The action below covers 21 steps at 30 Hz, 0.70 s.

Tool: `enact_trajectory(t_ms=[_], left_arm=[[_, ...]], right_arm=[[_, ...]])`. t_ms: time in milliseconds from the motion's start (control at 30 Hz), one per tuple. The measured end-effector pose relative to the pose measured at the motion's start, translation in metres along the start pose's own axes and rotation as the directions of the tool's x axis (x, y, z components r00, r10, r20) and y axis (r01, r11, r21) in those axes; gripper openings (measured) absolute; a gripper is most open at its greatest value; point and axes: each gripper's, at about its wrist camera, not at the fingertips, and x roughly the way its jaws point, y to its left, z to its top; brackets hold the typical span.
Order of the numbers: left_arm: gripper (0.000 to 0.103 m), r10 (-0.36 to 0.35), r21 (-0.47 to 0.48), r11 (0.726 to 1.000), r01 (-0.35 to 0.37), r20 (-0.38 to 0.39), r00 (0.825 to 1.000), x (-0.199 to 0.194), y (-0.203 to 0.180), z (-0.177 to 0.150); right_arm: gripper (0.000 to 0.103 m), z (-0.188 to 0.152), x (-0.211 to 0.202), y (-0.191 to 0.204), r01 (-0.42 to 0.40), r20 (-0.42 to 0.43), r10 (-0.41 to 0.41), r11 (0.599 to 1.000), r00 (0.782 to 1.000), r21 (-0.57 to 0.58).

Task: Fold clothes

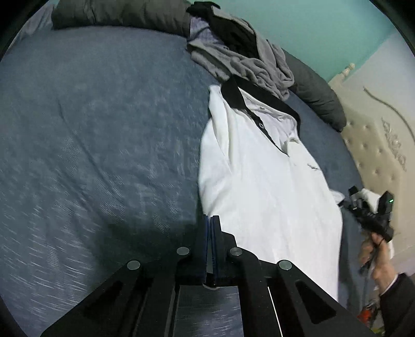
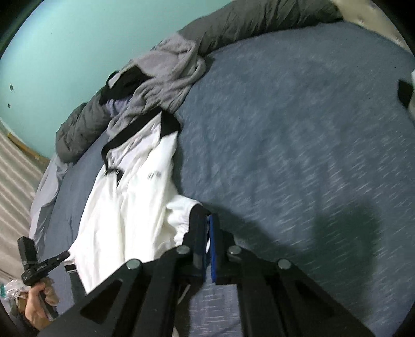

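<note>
1. Two claws are working over a white polo shirt that is lying lengthwise on a bed covered in a blue sheet.
2. The left claw is showing its fingers pressed together at the shirt's lower left edge; white cloth is lying right against the tips, and a sliver of white is peeking out near the finger bases, so it appears to be pinching the hem.
3. The right claw is also sitting with its fingers together, a blue pad showing between them, and bunched white fabric of the shirt is gathering against the left finger; it looks clamped on that edge of the shirt.
4. The shirt's black collar is pointing toward the far side of the bed, with the black placket running down from it.
5. A crumpled grey garment is lying just beyond the collar, touching it, with something black and a bit of lilac cloth tangled into the pile.
6. A dark grey quilted duvet is bunching along the far edge of the bed against a teal wall.
7. A cream tufted headboard is standing at the right in the left wrist view.
8. In each view, a person's hand is gripping the other claw's handle at the frame edge.
</note>
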Motion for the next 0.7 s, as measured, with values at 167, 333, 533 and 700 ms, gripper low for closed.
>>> enact_trajectory(t_ms=[167,333,533,700], left_arm=[[0.002,0.105,0.076,0.991,-0.106,0.023,0.994,-0.023,0.006,0.022],[0.002,0.181,0.146,0.972,-0.186,0.045,0.982,-0.037,0.003,0.041],[0.002,0.157,0.181,0.972,-0.151,-0.020,0.987,-0.027,-0.009,0.027],[0.002,0.103,0.153,0.984,-0.093,-0.059,0.993,-0.019,-0.004,0.013]], right_arm=[[0.002,0.026,-0.026,-0.020,0.077,0.054,-0.078,0.997,0.995,0.022],[0.001,0.051,-0.034,-0.034,0.167,0.080,-0.169,0.986,0.982,0.026],[0.002,0.063,-0.019,-0.060,0.336,0.034,-0.338,0.940,0.941,0.055],[0.003,0.048,-0.018,-0.071,0.345,0.035,-0.354,0.925,0.935,0.157]])
